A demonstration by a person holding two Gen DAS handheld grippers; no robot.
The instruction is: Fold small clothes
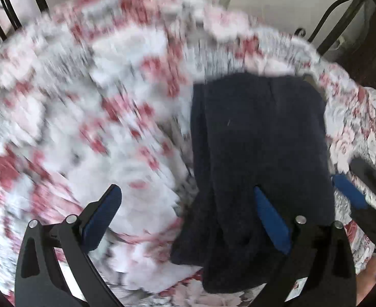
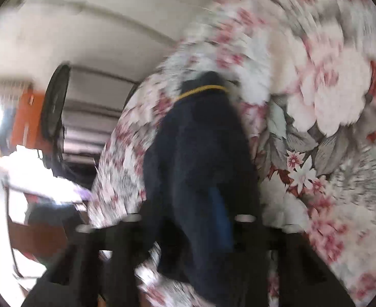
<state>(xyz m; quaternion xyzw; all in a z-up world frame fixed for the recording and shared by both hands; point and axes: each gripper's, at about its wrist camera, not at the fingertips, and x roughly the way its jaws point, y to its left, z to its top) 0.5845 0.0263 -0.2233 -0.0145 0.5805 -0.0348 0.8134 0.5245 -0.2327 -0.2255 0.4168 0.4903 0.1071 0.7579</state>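
Navy garment lies centre-right on floral sheet; left gripper wide open w/ nothing held, right gripper straddling garment, grip unclear thru blur.

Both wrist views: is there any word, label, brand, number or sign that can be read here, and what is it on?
None can be read.
Dark navy garment: no label or print shows; only a thin yellow line near its far end in the right wrist view.
Floral bedsheet: pattern only, blurred.
Orange object: too blurred to tell.
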